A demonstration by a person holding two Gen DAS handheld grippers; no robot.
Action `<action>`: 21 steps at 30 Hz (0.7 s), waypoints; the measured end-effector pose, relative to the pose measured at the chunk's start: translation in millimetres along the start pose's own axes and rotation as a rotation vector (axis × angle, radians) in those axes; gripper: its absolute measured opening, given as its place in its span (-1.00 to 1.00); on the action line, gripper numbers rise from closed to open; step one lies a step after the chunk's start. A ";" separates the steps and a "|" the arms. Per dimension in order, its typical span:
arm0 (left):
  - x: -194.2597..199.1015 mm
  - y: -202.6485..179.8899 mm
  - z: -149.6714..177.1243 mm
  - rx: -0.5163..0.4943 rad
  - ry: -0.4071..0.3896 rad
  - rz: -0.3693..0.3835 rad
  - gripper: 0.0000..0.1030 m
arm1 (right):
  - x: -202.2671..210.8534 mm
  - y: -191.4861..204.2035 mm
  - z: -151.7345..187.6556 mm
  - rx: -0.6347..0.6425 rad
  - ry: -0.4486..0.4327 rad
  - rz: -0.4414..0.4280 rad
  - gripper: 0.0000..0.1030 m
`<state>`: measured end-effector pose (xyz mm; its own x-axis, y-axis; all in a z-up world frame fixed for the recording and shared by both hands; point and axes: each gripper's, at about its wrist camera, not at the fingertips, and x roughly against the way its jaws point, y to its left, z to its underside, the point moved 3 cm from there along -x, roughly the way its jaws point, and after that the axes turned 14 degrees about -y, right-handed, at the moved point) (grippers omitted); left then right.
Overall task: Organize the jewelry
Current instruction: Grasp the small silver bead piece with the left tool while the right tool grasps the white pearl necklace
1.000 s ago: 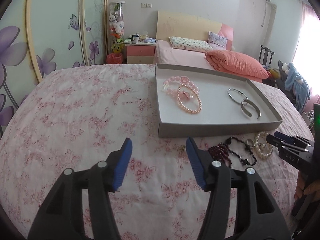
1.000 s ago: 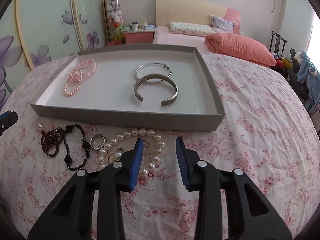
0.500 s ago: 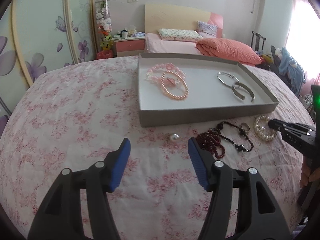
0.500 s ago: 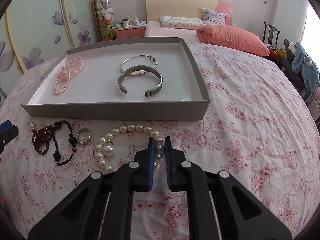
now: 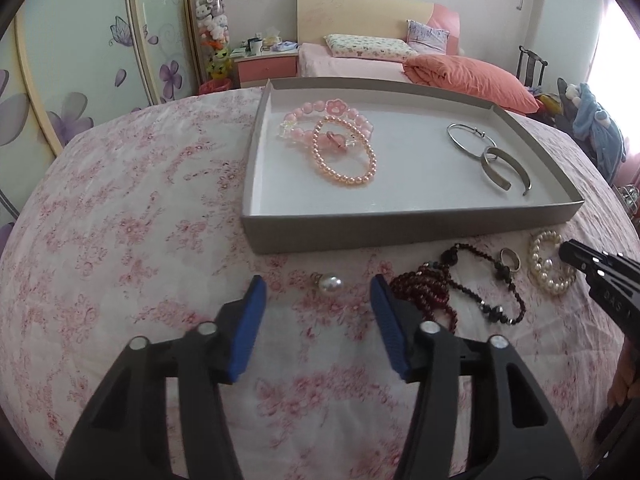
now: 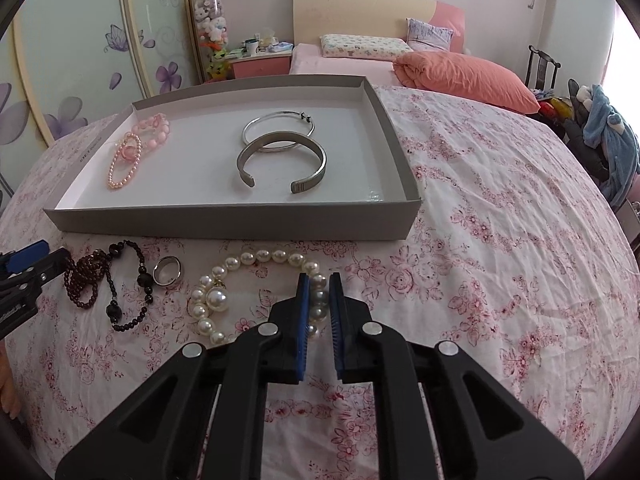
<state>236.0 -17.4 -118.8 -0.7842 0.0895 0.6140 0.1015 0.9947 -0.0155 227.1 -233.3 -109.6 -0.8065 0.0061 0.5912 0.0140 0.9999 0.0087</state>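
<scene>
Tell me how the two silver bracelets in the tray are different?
The thin bangle is a slim wire ring, almost a full circle, with small dark ends that nearly meet. The wide cuff is a flat, broad band with a big gap facing the tray's near wall. The bangle lies farther back; the cuff overlaps its near edge. Both are silver-coloured and lie flat in the tray.

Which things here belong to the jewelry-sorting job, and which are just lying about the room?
Part of the job:
- gray tray
- white pearl bracelet, pinched by the right gripper
- loose pearl earring, ahead of the open left gripper
- dark bead necklace
- ring
- pink bracelets
- silver bangles

Just lying about:
- orange pillow
- nightstand
- blue plush toy
</scene>
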 end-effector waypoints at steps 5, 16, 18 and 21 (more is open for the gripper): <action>-6.5 -5.6 -1.2 -0.016 -0.005 -0.031 -0.49 | 1.2 -1.5 0.3 -0.002 0.000 -0.002 -0.79; -6.3 -5.4 -1.3 -0.021 -0.009 -0.035 -0.68 | 0.7 -2.7 -0.3 0.001 0.000 0.000 -0.79; -5.5 -5.0 -0.8 -0.020 -0.010 -0.031 -0.69 | 0.3 -2.8 -0.6 0.000 -0.001 -0.005 -0.79; -4.3 -2.2 -0.4 -0.014 -0.010 -0.025 -0.70 | 0.9 -3.7 -2.0 -0.024 -0.009 -0.031 -0.80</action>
<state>239.4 -20.0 -121.1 -0.7924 0.0654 0.6065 0.0904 0.9958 0.0108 227.5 -237.1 -107.5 -0.8122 -0.0244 0.5829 0.0033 0.9989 0.0465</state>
